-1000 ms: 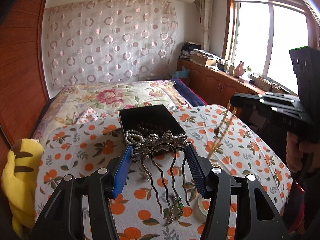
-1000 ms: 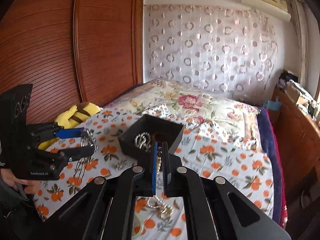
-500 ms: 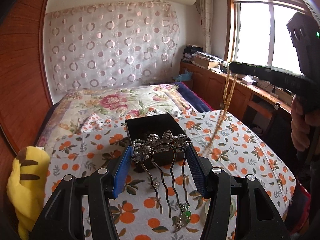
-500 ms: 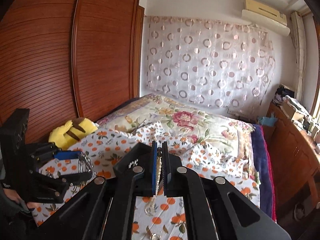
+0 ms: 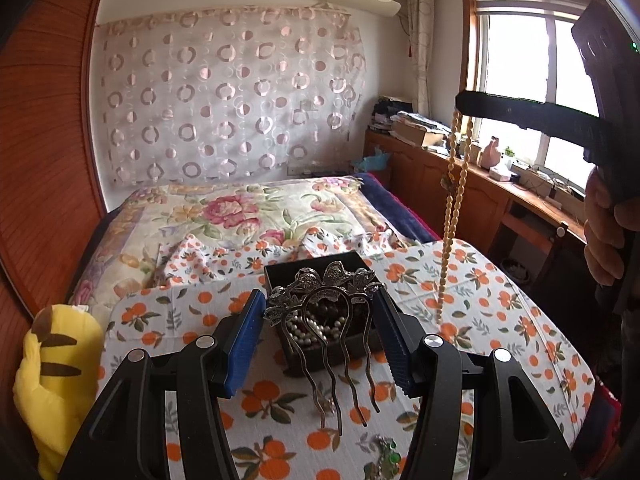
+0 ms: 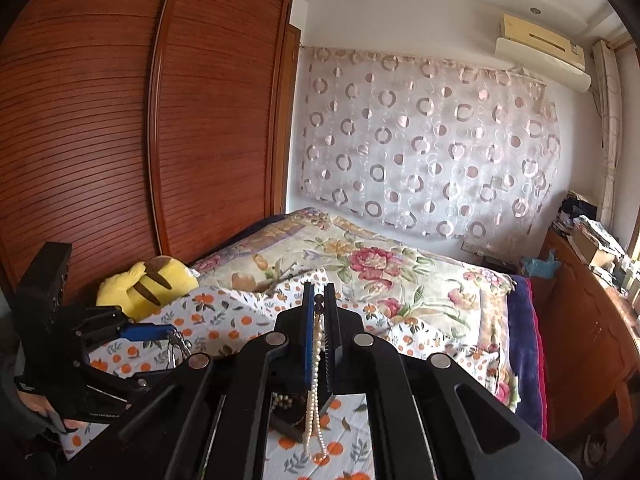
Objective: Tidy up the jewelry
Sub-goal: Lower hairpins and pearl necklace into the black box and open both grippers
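Note:
My left gripper (image 5: 320, 312) is shut on a silver hair comb (image 5: 326, 292) with a leafy top and wavy prongs, held just above a black jewelry box (image 5: 280, 276) with pearls inside. My right gripper (image 6: 319, 306) is shut on a long beaded necklace (image 6: 314, 392) that hangs down from its tips. In the left wrist view the necklace (image 5: 452, 220) dangles from the raised right gripper (image 5: 464, 102), to the right of the box, its lower end over the cloth. The left gripper (image 6: 172, 334) with the comb shows at the lower left of the right wrist view.
The box stands on an orange-print cloth (image 5: 480, 292) over a floral bedspread (image 5: 224, 208). A yellow plush toy (image 5: 56, 380) lies at the left edge. A small green trinket (image 5: 384, 456) lies on the cloth near me. A wooden wardrobe (image 6: 120, 140) stands left, a cabinet (image 5: 460, 184) right.
My right gripper has risen high, lifting the necklace until it hangs nearly free of the cloth. My left gripper has moved forward with the comb, now over the box.

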`<state>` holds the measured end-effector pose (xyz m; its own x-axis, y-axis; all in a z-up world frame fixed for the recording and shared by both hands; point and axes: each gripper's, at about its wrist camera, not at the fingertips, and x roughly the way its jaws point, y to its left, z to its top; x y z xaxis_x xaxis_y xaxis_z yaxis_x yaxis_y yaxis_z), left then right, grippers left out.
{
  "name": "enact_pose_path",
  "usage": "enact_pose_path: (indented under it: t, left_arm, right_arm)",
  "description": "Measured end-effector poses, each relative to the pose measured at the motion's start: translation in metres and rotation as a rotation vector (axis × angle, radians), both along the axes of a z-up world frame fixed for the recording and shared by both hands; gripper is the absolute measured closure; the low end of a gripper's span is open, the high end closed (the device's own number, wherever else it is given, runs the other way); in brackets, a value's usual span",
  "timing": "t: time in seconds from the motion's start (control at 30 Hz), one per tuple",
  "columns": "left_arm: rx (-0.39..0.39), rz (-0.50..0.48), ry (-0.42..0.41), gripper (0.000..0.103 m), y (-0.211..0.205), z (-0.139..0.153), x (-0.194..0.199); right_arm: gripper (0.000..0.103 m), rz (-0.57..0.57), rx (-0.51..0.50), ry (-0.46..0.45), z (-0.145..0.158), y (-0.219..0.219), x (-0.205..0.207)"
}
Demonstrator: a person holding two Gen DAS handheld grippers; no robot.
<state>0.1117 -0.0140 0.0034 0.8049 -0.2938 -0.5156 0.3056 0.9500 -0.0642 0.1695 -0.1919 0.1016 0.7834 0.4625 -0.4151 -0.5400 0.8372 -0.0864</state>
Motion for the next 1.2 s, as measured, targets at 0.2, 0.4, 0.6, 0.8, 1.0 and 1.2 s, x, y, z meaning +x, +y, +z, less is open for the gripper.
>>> enact_pose_path:
  t: [0.2, 0.4, 0.6, 0.8, 1.0, 1.2]
  left_arm:
    - [-0.004, 0.006, 0.010, 0.050, 0.001, -0.002, 0.021]
    - [-0.014, 0.010, 0.030, 0.050, 0.002, -0.008, 0.037]
    - [-0.007, 0.012, 0.051, 0.050, 0.001, -0.016, 0.054]
    - [0.003, 0.003, 0.071, 0.050, -0.008, -0.022, 0.071]
    - [0.015, -0.009, 0.085, 0.050, -0.018, -0.027, 0.086]
    - [0.037, -0.012, 0.108, 0.050, -0.027, -0.036, 0.103]
  right_arm:
    - [0.098, 0.014, 0.015, -0.016, 0.008, 0.005, 0.019]
    - [0.098, 0.021, 0.018, 0.034, -0.010, 0.013, 0.048]
    - [0.097, 0.034, 0.013, 0.161, -0.059, 0.018, 0.077]
    - [0.097, 0.043, 0.014, 0.246, -0.095, 0.016, 0.092]
    - [0.096, 0.023, 0.022, 0.258, -0.103, -0.001, 0.094]
    - [0.096, 0.002, 0.012, 0.272, -0.118, -0.016, 0.090]
